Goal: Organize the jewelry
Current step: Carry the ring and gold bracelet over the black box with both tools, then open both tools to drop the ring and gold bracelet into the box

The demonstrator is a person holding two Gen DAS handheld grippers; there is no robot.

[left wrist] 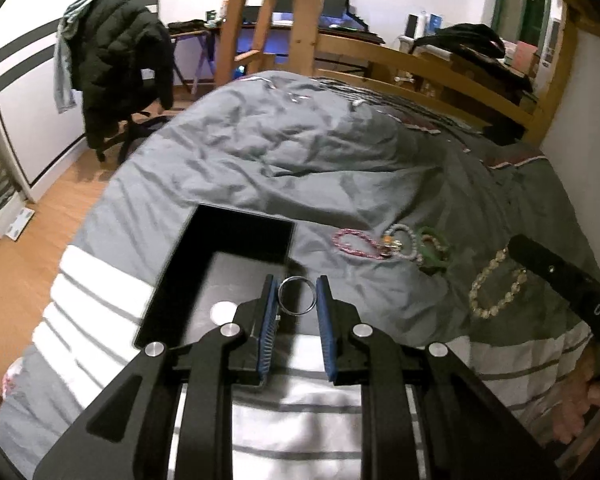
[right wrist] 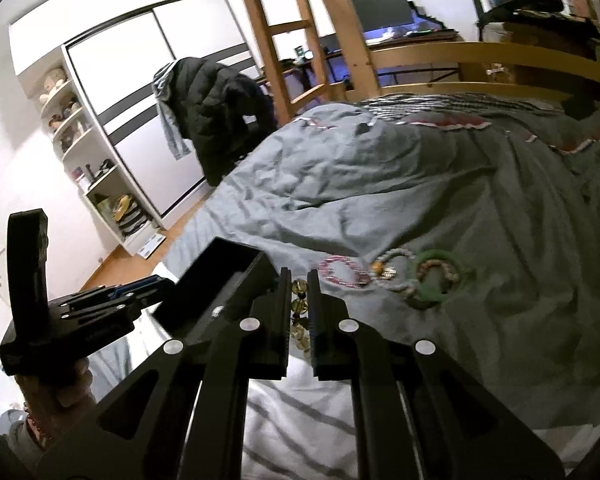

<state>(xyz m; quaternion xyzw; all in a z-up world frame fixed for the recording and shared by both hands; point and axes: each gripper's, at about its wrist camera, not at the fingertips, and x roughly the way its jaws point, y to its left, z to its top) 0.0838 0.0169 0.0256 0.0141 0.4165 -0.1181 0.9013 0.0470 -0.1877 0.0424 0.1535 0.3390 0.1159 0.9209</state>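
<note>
Two grips: left gripper point(left wrist: 298, 295) pinches thin metal ring point(left wrist: 297, 295); right gripper point(right wrist: 299, 296) clamps amber beads point(right wrist: 299, 307).

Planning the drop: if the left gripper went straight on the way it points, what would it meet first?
Probably the far wall of the black box, though depth is unclear; the left gripper holds the silver ring at the box's right edge.

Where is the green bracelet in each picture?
Left wrist view: the green bracelet lies on the grey duvet, right of centre, at the right end of the row of bracelets.
Right wrist view: the green bracelet lies right of centre, beyond the right gripper.
Shared landmark: the pink beaded bracelet, at the left end of the same row.
</note>
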